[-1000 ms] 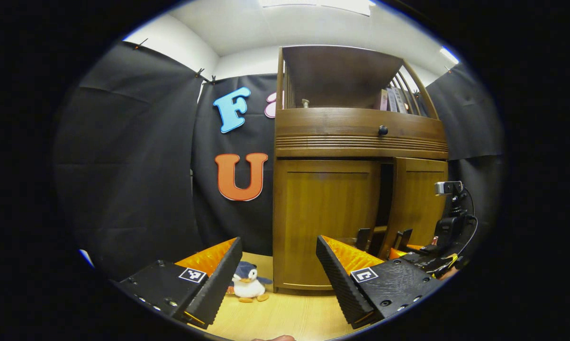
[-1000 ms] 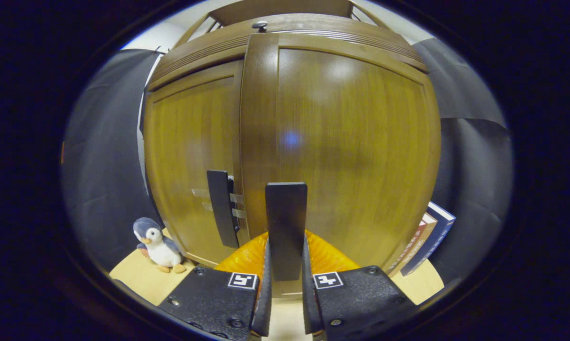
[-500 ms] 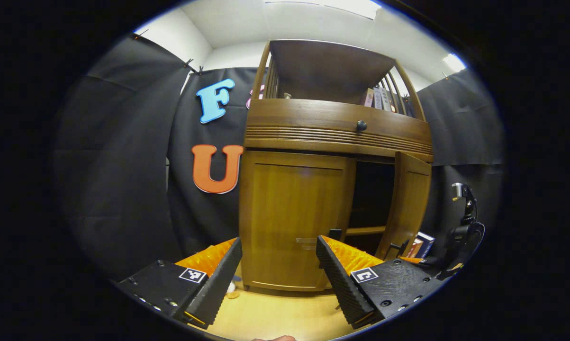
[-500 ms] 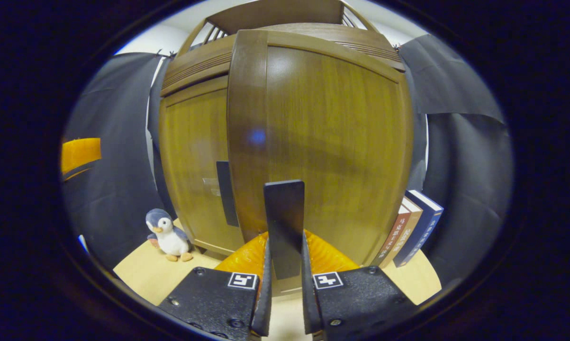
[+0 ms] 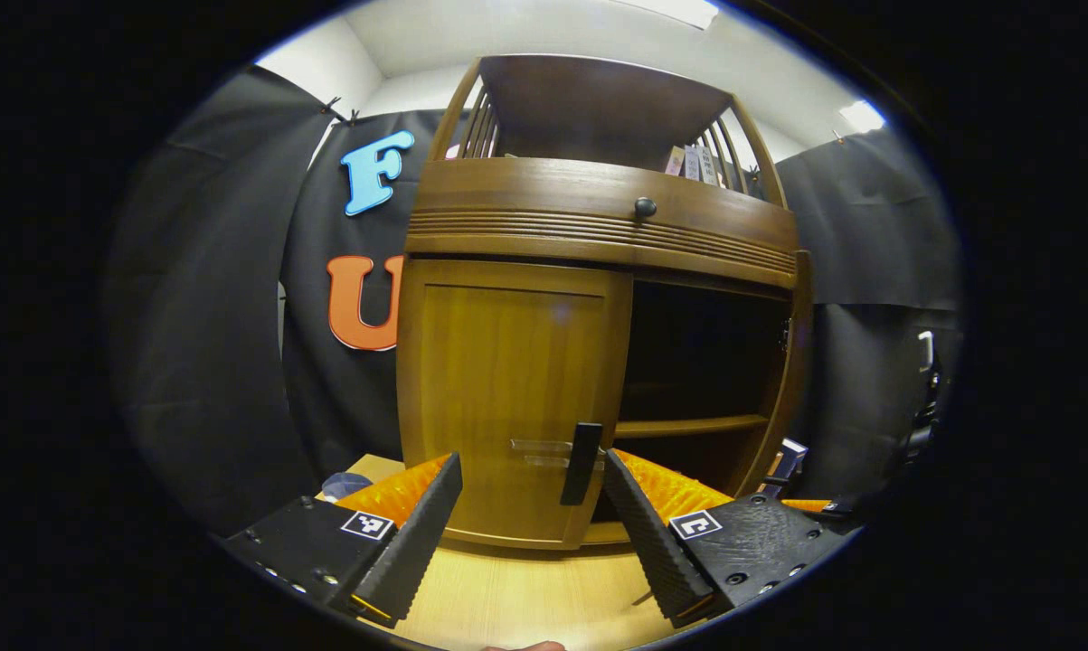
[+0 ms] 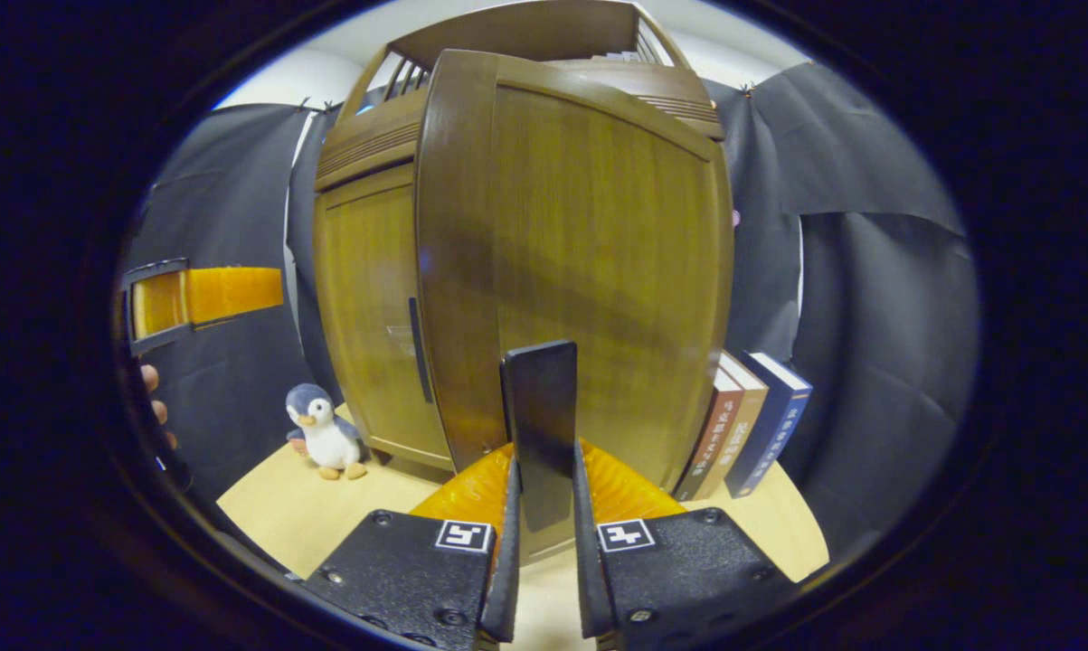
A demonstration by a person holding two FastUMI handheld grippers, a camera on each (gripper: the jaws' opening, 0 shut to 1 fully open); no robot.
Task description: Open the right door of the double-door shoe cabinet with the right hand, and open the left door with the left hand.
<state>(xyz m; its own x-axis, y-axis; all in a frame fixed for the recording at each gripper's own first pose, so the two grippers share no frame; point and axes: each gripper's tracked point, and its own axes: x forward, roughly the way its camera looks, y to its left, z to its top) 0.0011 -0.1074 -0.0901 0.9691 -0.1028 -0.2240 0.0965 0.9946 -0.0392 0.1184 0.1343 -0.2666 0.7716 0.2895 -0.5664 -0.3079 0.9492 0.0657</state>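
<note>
Right gripper view: right gripper (image 6: pixel 544 561) is clamping the right door's handle (image 6: pixel 540 425), door swung wide; left gripper (image 5: pixel 530 524), spread, is nearing the left door's handle (image 5: pixel 582 463). Overpulling risks straining hinges.

Hand-held gripper (image 6: pixel 544 579): black textured housing, screws, square fiducial tags.

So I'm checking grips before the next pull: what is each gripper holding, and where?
Right gripper: right door's handle, lower end. Left gripper: nothing.
</note>
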